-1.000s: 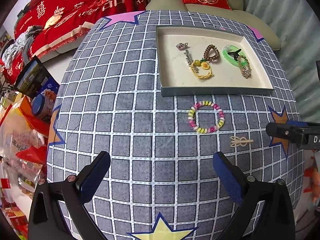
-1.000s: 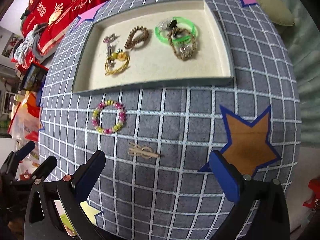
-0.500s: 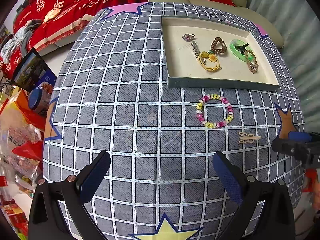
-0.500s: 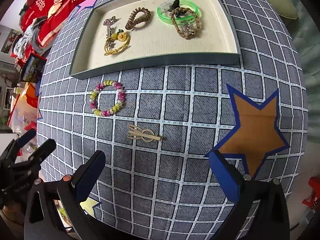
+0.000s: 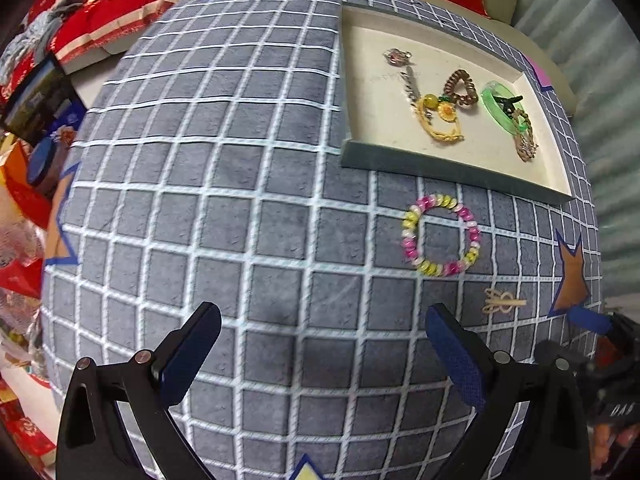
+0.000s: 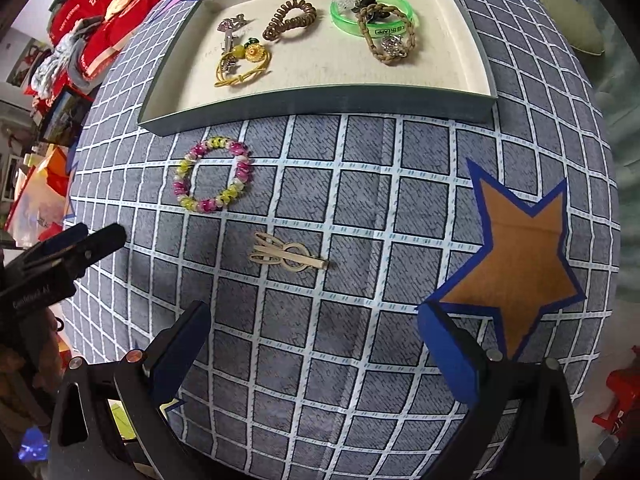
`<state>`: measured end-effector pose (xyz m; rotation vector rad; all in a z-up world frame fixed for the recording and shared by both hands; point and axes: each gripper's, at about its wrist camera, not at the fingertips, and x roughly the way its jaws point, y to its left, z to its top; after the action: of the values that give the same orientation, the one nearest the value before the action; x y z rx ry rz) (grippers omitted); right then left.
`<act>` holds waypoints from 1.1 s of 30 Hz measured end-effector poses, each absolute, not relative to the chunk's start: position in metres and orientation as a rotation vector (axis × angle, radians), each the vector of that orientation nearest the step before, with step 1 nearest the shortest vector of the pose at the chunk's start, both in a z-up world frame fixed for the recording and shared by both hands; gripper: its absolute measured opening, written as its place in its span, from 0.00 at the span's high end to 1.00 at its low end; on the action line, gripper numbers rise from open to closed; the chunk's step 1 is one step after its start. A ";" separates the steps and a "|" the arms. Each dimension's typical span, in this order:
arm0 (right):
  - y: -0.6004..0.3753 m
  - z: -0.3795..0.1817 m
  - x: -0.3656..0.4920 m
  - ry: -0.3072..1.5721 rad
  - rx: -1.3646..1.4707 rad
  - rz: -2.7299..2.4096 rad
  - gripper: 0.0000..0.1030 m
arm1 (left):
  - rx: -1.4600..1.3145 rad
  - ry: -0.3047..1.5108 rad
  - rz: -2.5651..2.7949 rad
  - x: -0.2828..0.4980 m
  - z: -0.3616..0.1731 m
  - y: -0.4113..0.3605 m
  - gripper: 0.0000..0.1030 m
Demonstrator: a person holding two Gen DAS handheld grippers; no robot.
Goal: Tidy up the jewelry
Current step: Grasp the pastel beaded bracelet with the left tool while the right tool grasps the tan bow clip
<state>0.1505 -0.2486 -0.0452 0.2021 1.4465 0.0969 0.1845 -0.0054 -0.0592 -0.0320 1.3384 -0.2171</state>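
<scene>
Two pieces remained outside the tray (image 6: 320, 100): the beaded bracelet (image 6: 214, 176) lay flat on the checked tablecloth (image 6: 360, 208) just in front of the tray's near wall, and the gold hair clip (image 6: 286, 257) lay nearer the operator, apart from the bracelet. The right gripper (image 6: 312, 352) stood with its jaws wide and empty, and the clip sat ahead of them, a little left of centre, its long axis running crosswise to the line of approach, roughly parallel to the tray's near wall. The left gripper (image 5: 322, 356), jaws likewise wide and holding nothing, had both pieces off to its right, the bracelet (image 5: 440, 236) ahead and the clip (image 5: 503, 302) beyond its right finger. On this evidence the right gripper was judged the nearer to the clip. Compared with one second earlier, both views showed the clip and bracelet larger and closer, indicating both grippers had advanced toward the table; neither piece had shifted.
</scene>
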 end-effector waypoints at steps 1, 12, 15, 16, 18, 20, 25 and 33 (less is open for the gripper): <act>-0.248 -0.046 0.151 1.441 0.196 0.096 0.01 | -0.029 1.338 -0.224 0.187 -0.060 -0.010 0.00; -0.222 -0.057 0.159 1.385 -0.023 0.180 0.31 | 0.032 1.290 -0.279 0.207 -0.069 -0.044 0.06; -0.211 -0.062 0.161 1.365 -0.120 0.221 0.38 | 0.044 1.293 -0.275 0.212 -0.074 -0.048 0.06; -0.208 -0.063 0.162 1.361 -0.148 0.233 0.39 | 0.047 1.290 -0.273 0.213 -0.074 -0.048 0.06; -0.201 -0.068 0.162 1.354 -0.216 0.262 0.46 | 0.049 1.284 -0.275 0.213 -0.076 -0.049 0.06; -0.195 -0.071 0.163 1.341 -0.265 0.282 0.49 | 0.061 1.279 -0.280 0.213 -0.078 -0.052 0.06; -0.182 -0.071 0.166 1.309 -0.329 0.337 0.51 | 0.087 1.283 -0.302 0.221 -0.089 -0.074 0.14; -0.177 -0.071 0.165 1.328 -0.305 0.337 0.71 | 0.131 1.265 -0.322 0.224 -0.094 -0.110 0.23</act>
<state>0.1650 -0.1767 -0.0714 -0.3054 1.3277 0.3373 0.2240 -0.1102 -0.0944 0.1311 1.2646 -0.3217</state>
